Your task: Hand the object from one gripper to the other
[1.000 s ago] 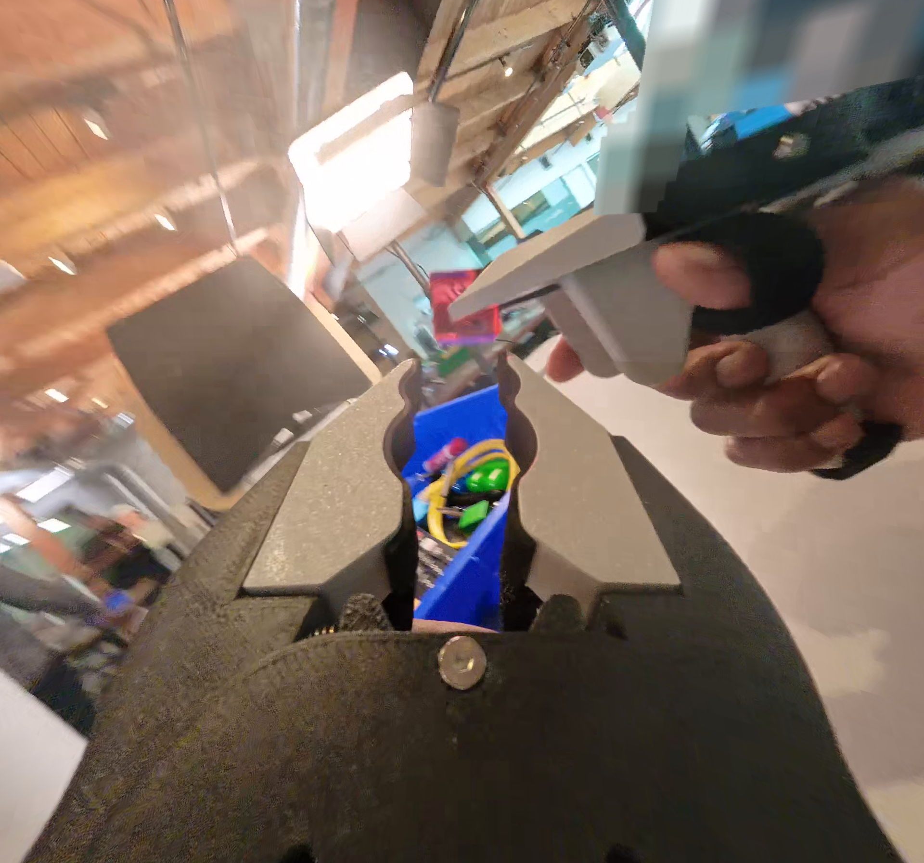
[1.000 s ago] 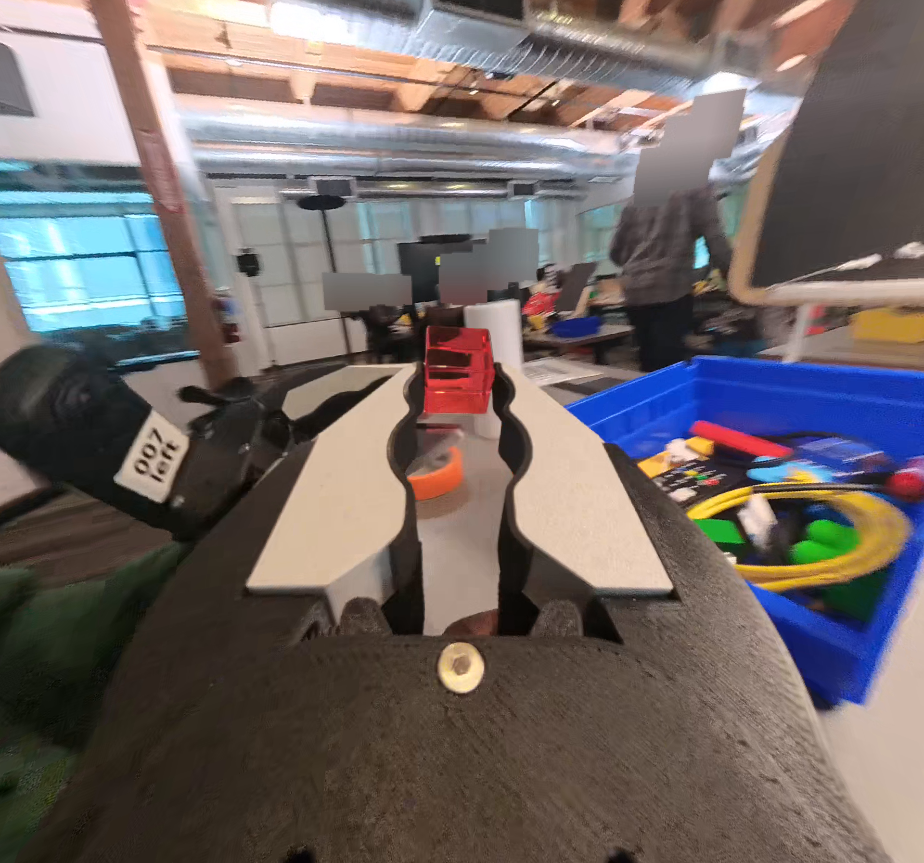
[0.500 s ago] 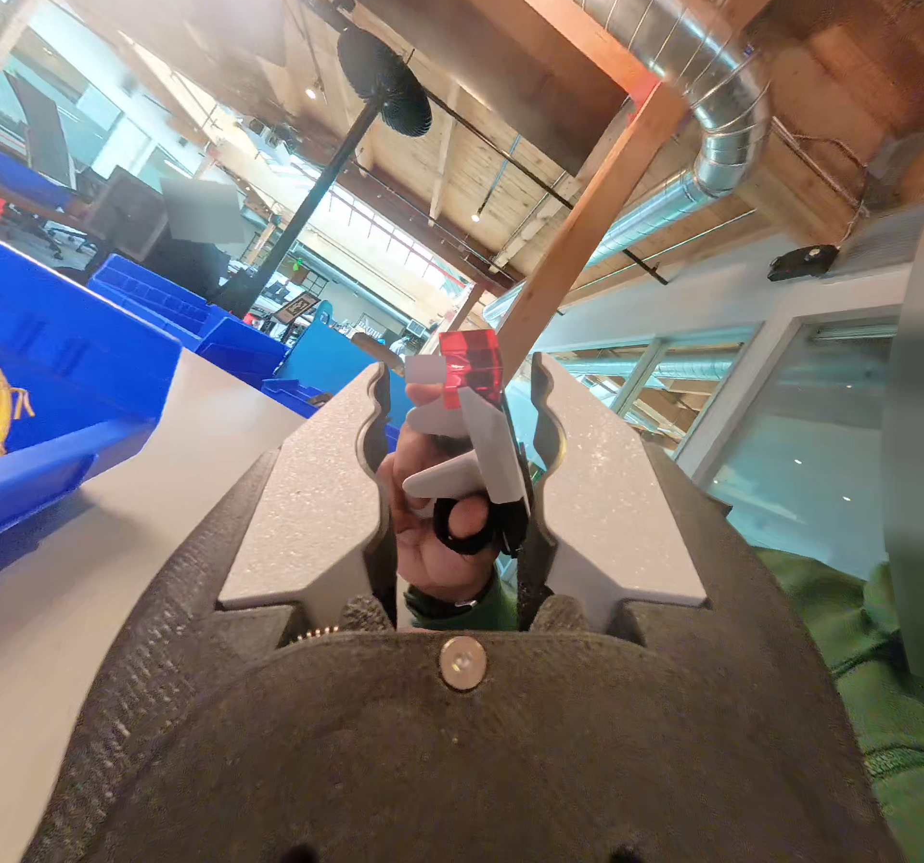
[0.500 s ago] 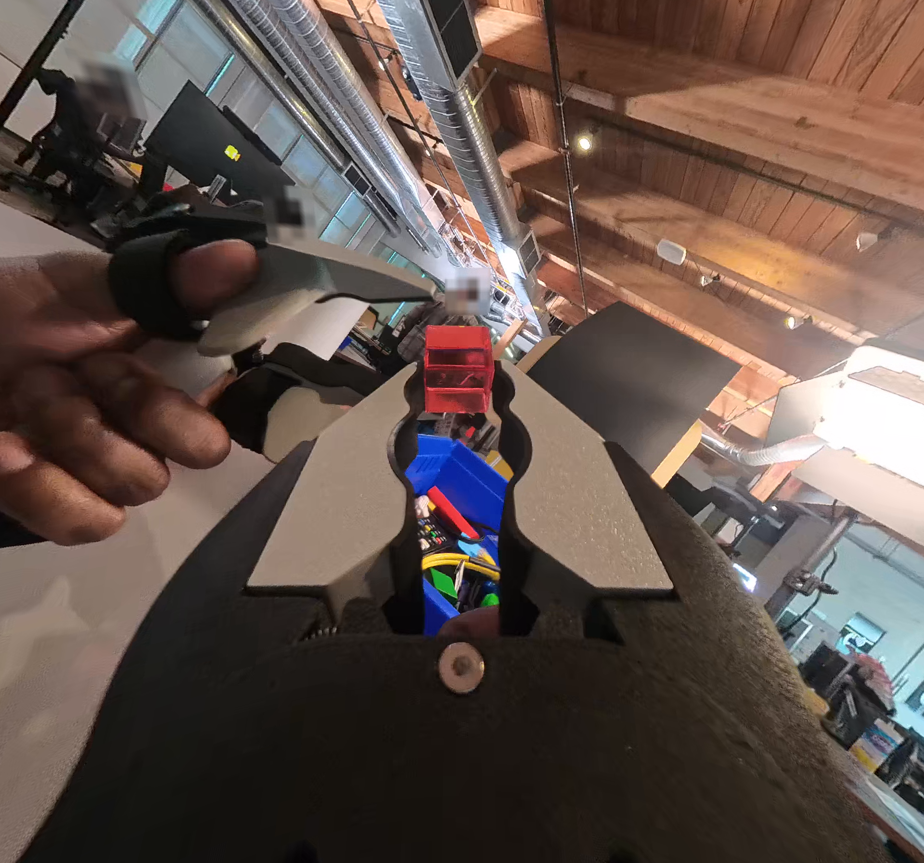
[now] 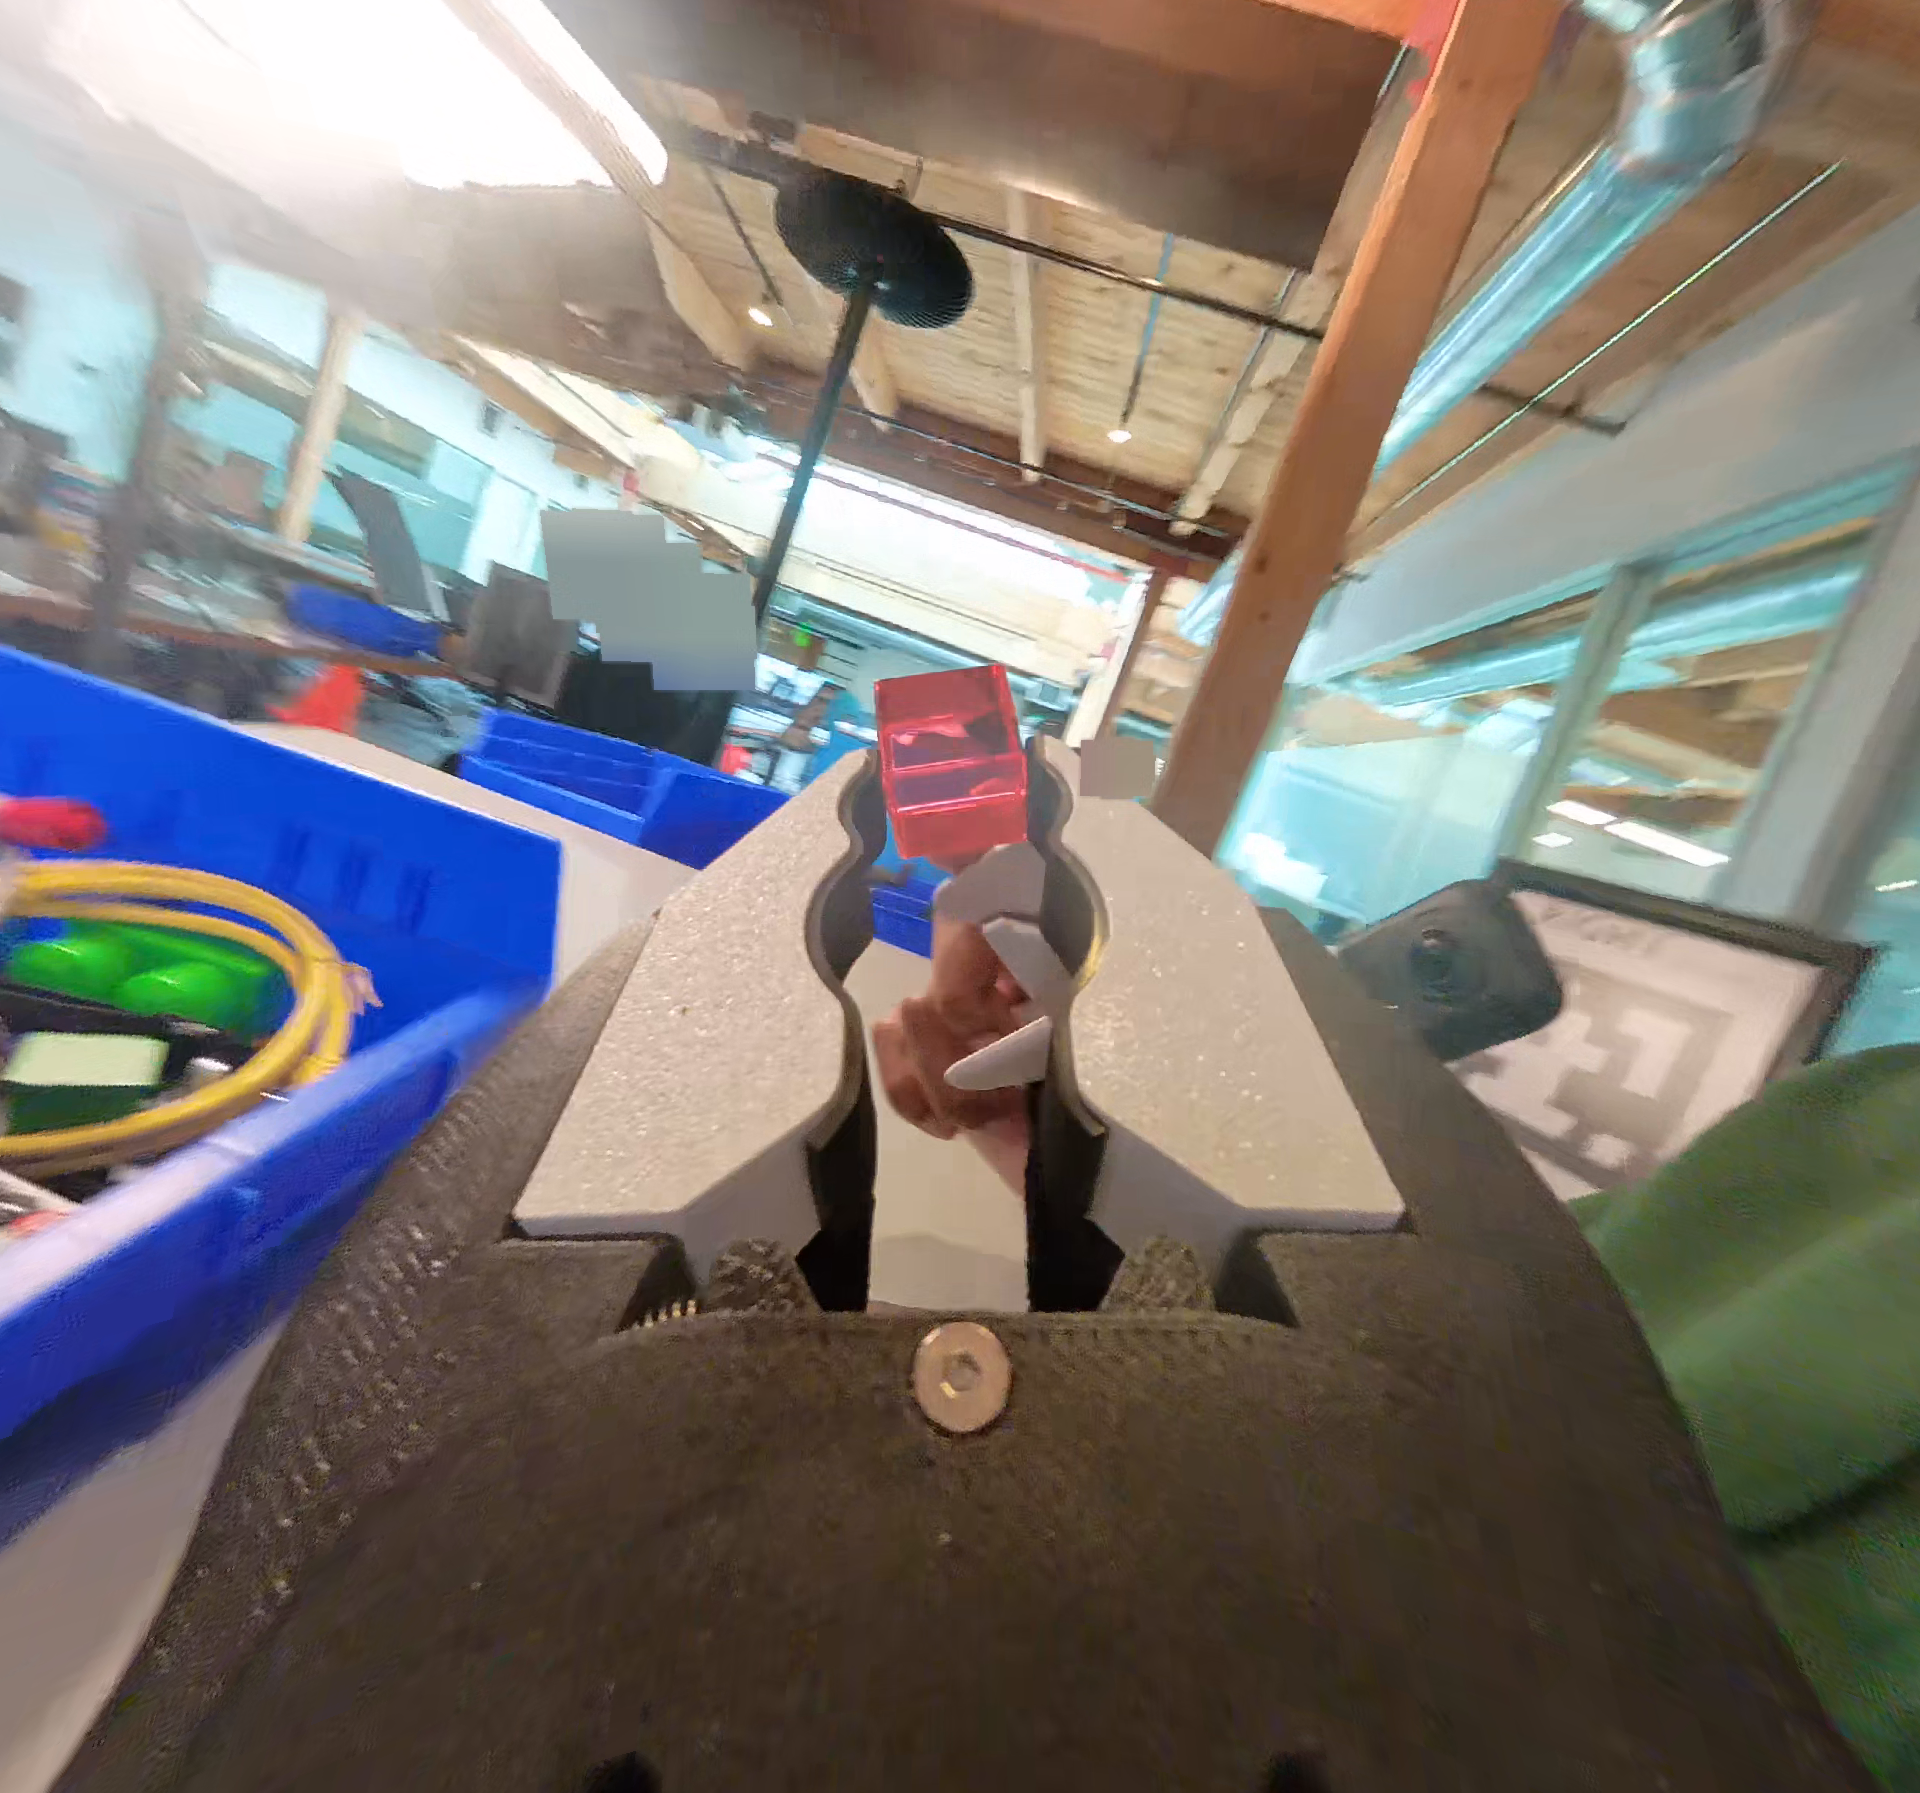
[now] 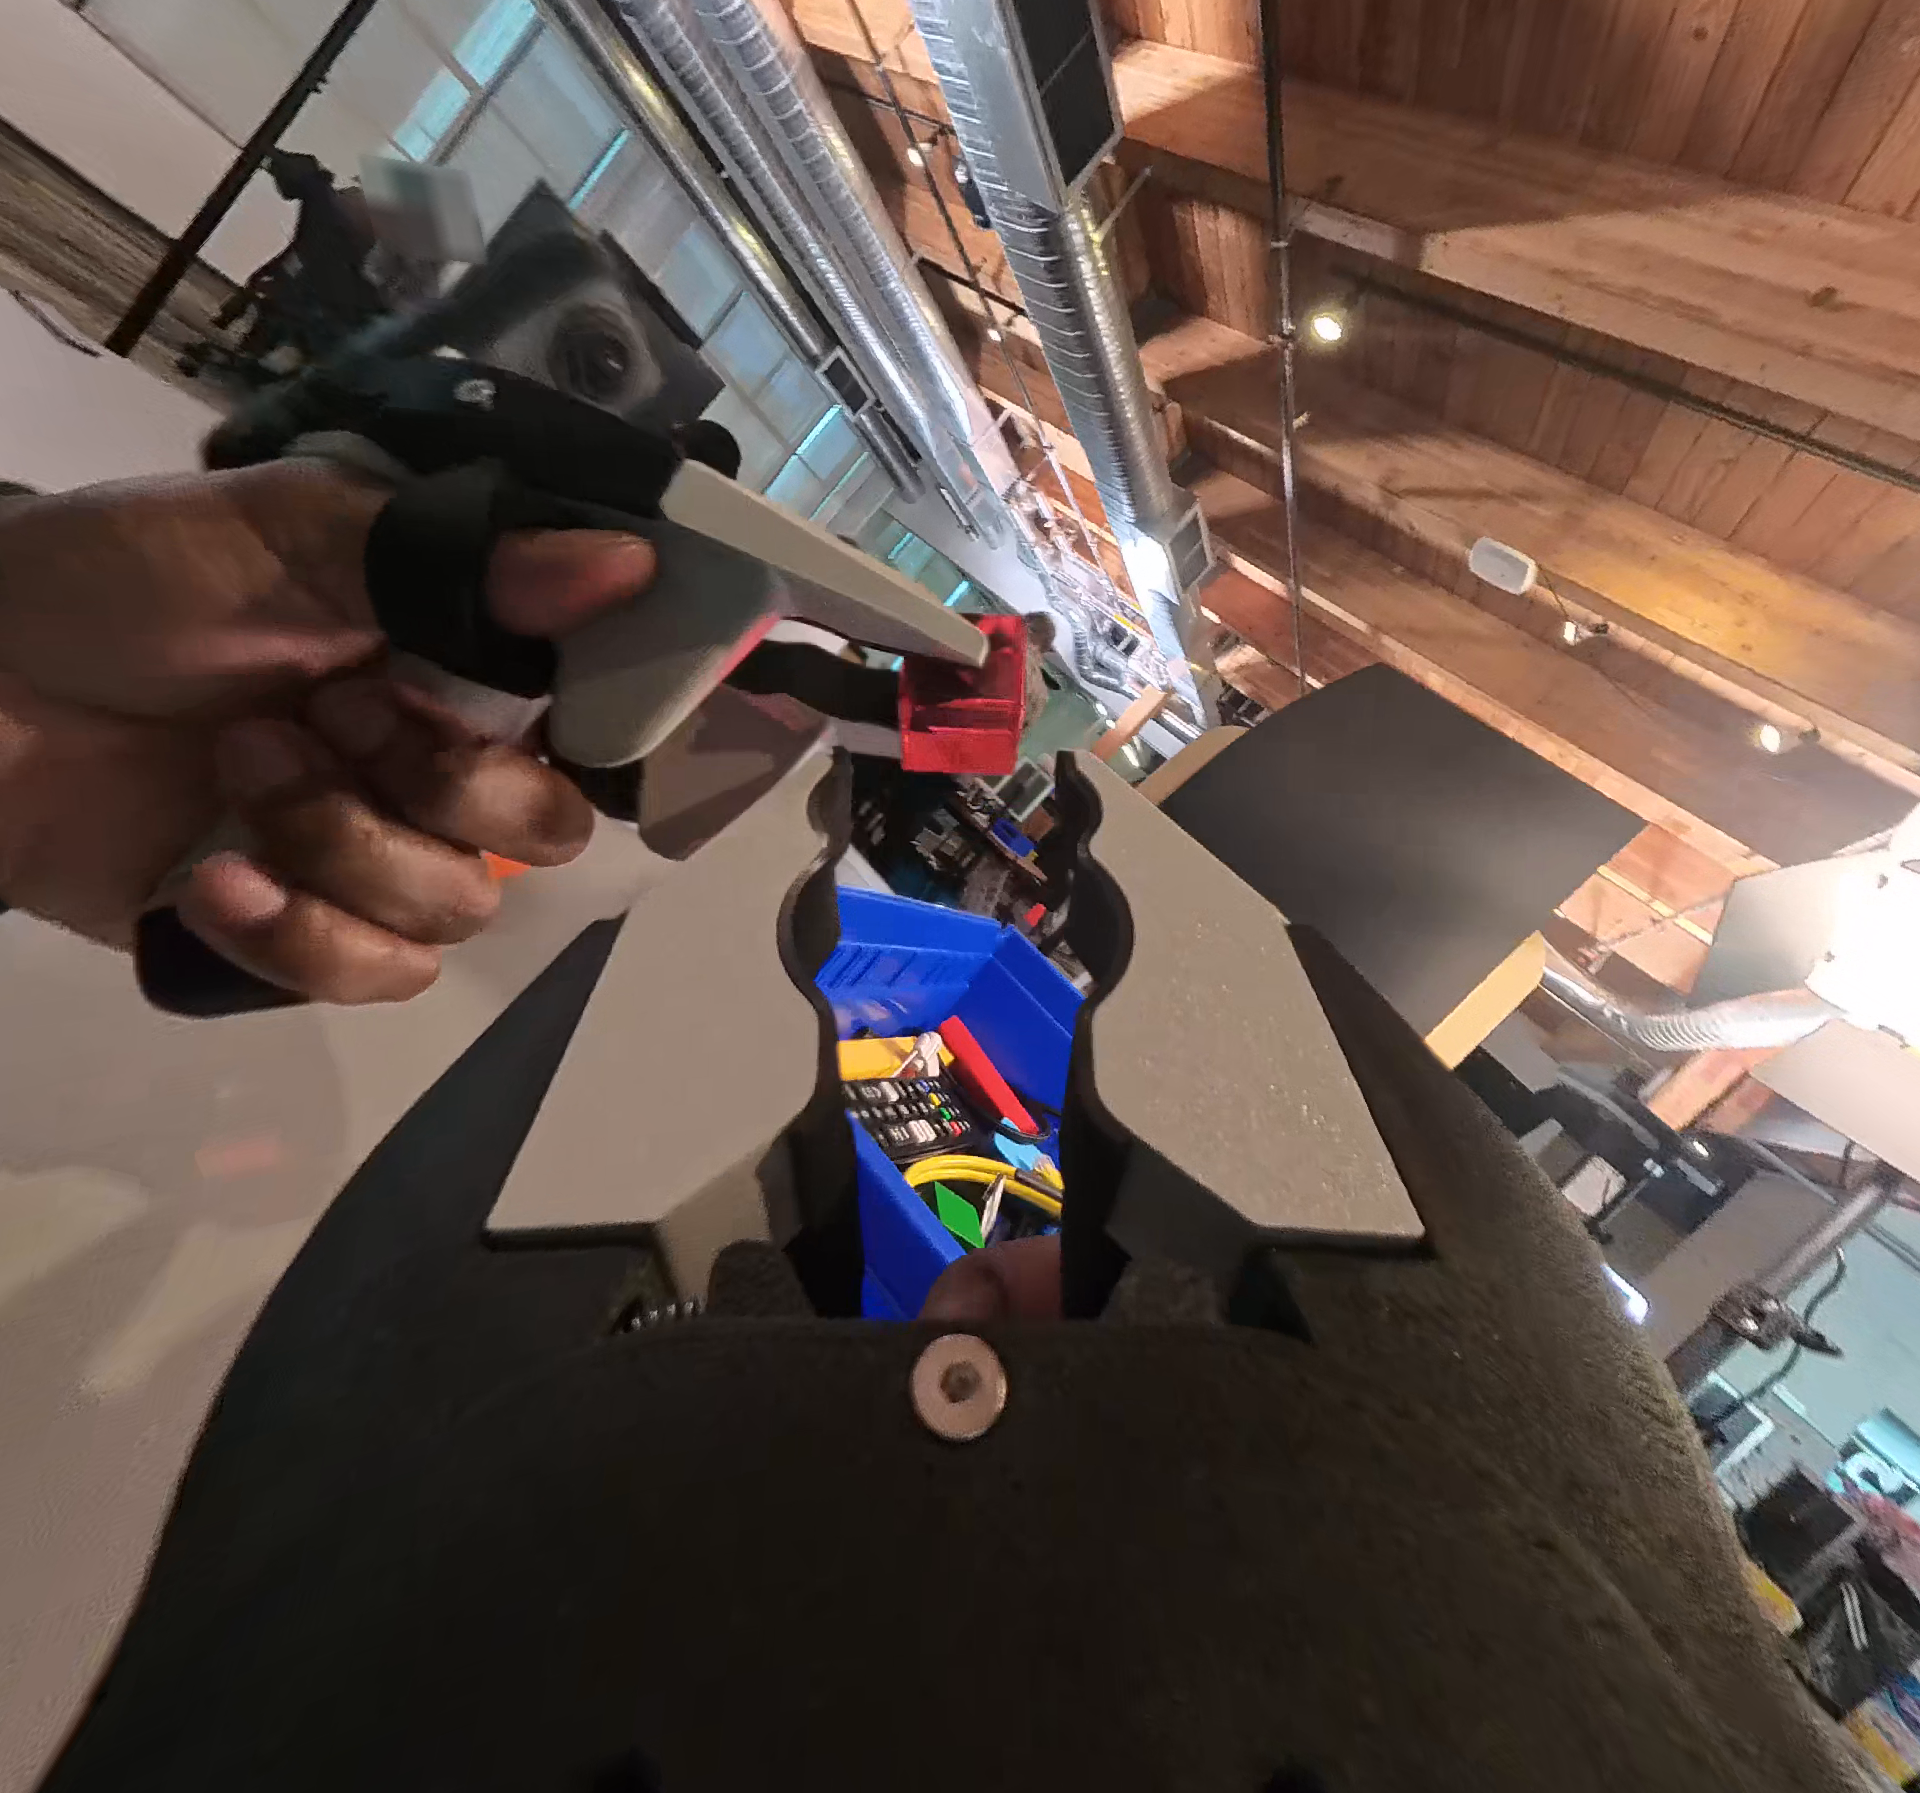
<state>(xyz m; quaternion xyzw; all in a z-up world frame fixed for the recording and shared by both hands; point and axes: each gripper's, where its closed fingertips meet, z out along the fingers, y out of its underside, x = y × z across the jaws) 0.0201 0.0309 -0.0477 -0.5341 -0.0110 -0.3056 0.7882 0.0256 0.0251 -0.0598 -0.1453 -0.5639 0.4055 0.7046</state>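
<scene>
Pinching a red cube (image 5: 951, 772) between its fingertips, the left gripper (image 5: 948, 808) is closed on two opposite flat faces, high near the tips, with much of the cube standing clear beyond them. The right gripper (image 6: 951, 787) has its jaws spread and empty. In its own view the cube sits just past its tips, up in the air and well above the table and the blue bin (image 5: 260, 1224). Seen from the left wrist, the right gripper's fingers lie just under the cube; whether one of them touches its lower edge is hard to tell there, though the right view suggests a small gap. The cube looks like clear-tinted hard plastic, so I judge it light and stiff, not likely to deform under the pads, but smooth-faced and apt to slip or twist if caught by a corner or an edge. The best hold seems to be square across two parallel faces, centred, with moderate squeeze. The present grip looks square but shallow, so a quick swing of the hand (image 6: 260, 704) could tip the cube out.
</scene>
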